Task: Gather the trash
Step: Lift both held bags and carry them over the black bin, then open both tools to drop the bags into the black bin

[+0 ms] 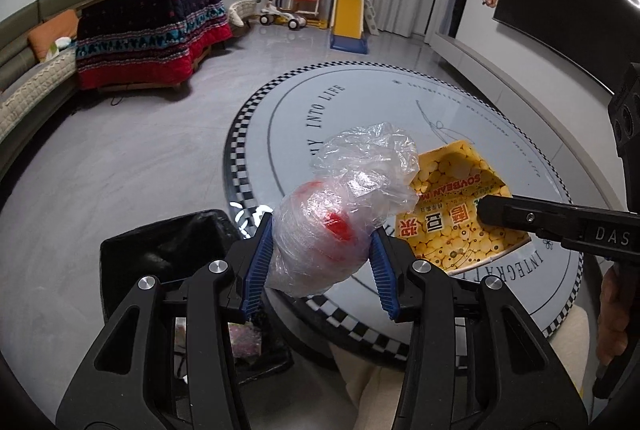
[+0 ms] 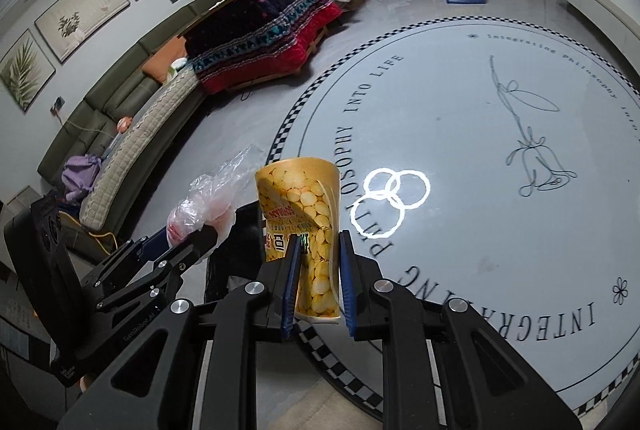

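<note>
Both hand-held grippers clamped on trash above the round surface edge.

The left hand-held gripper (image 1: 320, 254) has its blue pads pressed against a crumpled clear plastic bag (image 1: 344, 205) with red contents, held above a black bin (image 1: 160, 246) on the floor beside the surface (image 1: 400, 101). Just to its right, the right hand-held gripper (image 2: 318, 282) grips a yellow soybean-print paper cup (image 2: 308, 230), raised over the checkered rim of the surface.

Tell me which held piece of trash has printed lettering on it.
The yellow soybean milk cup in the right gripper. The left gripper holds a crumpled clear plastic bag, unprinted, with something red inside.
</note>
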Tool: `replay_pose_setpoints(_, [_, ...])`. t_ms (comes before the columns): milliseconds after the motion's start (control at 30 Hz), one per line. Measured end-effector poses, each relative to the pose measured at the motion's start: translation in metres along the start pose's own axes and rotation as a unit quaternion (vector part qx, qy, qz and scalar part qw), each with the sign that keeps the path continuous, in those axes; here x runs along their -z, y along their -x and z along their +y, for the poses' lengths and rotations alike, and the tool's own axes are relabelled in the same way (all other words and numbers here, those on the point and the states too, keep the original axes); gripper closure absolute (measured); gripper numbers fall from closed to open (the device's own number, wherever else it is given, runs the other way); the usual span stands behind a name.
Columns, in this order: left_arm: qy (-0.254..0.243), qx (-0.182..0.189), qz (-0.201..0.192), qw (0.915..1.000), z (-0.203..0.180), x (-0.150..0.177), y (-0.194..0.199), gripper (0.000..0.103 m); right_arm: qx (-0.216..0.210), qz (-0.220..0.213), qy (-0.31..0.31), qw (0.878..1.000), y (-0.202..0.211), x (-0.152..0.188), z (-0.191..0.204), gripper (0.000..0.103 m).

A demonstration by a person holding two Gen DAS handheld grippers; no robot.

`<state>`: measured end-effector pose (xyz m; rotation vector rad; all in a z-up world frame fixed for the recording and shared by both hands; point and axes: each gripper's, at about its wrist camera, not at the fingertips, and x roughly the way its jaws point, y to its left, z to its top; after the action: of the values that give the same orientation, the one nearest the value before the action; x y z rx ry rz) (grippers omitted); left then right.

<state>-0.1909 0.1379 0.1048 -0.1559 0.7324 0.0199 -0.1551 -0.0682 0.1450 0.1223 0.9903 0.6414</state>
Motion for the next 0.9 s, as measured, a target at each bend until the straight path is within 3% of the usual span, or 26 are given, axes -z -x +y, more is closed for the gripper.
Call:
replay_pose_setpoints(400, [0.083,-0.079,-0.004,0.9934,0.095,0.032,0.026,0.058,-0.036,0.045,0.066,0.996,-0.052,0.007,0.087,0.083])
replay_pose_setpoints(900, [0.177,-0.14,0.039,0.9734,0.185,0.088,0.018,0.058,-0.029,0.099,0.147,0.984,-0.132,0.023,0.16,0.082])
